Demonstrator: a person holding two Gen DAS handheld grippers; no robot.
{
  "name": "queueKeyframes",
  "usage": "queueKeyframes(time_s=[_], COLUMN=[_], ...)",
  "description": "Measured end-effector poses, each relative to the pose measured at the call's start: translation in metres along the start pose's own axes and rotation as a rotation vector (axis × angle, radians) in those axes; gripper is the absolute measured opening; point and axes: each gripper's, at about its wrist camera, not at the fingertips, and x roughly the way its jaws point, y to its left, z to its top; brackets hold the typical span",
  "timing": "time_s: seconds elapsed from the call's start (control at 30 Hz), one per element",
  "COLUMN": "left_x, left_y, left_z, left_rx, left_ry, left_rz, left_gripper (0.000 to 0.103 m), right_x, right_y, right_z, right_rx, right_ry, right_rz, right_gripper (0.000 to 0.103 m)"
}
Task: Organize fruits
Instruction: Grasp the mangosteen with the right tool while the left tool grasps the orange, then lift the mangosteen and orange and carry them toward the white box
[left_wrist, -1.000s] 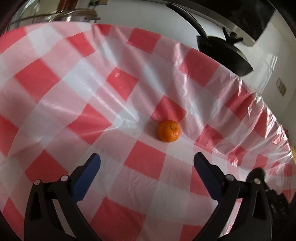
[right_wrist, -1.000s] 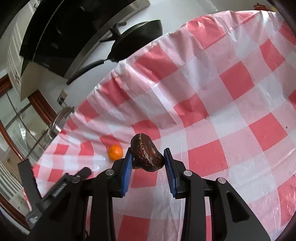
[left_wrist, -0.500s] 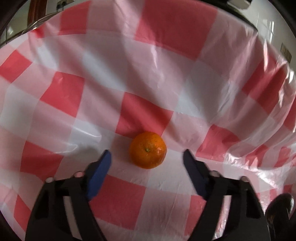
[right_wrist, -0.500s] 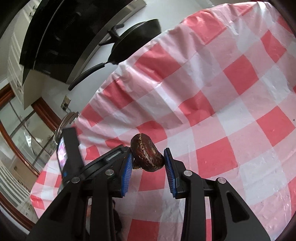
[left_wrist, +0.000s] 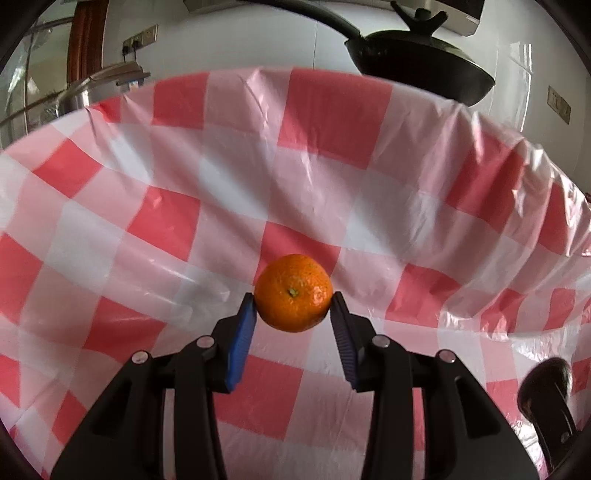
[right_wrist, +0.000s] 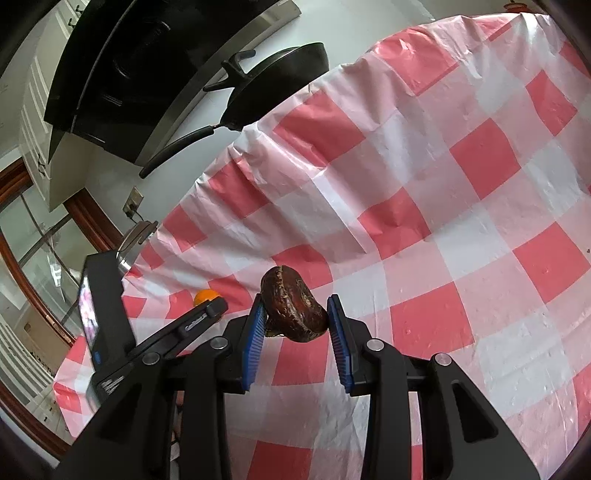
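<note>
The left claw (left_wrist: 293, 308) has just been closing, and its blue pads (left_wrist: 242, 338) now press both sides of the orange (left_wrist: 293, 292), which sits between them above the red-and-white checked cloth on the tabletop (left_wrist: 155, 229). The right claw (right_wrist: 295, 312) is clenched on a dark brown fruit (right_wrist: 293, 310), held clear of the cloth. A black pan (left_wrist: 421, 62) stands beyond the tabletop's far edge.

Your orange (left_wrist: 293, 293) sits between the left gripper's (left_wrist: 293, 308) pads over the tablecloth (left_wrist: 184, 206); the pan (left_wrist: 417, 70) stands behind the cloth's far edge.
</note>
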Motion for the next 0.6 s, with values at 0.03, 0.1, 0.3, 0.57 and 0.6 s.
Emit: queueKeyframes(time_s=[0.03, 0.1, 0.3, 0.57, 0.6], left_x=[-0.006, -0.018, -0.060, -0.133, -0.143], left_y=[-0.001, 0.003, 0.012, 0.041, 0.045], left_z=[-0.002, -0.010, -0.050, -0.105, -0.110], left_rx=[0.006, 0.009, 0.006, -0.058, -0.065], left_ry=[-0.006, -0.009, 0.024, 0.019, 0.012], left_rz=[0.008, 0.017, 0.060, 0.085, 0.090], left_gripper=[0.042, 0.042, 0.041, 0.041, 0.041], right_x=[0.000, 0.001, 0.000, -0.002, -0.002], right_y=[0.000, -0.002, -0.007, -0.007, -0.009], right_z=[0.000, 0.000, 0.002, 0.002, 0.002], right_rx=[-0.001, 0.004, 0.034, 0.022, 0.031], right_ry=[0.001, 0.003, 0.007, -0.007, -0.007], right_rz=[0.002, 0.006, 0.022, 0.034, 0.034], right_gripper=[0.034, 0.034, 0.034, 0.034, 0.034])
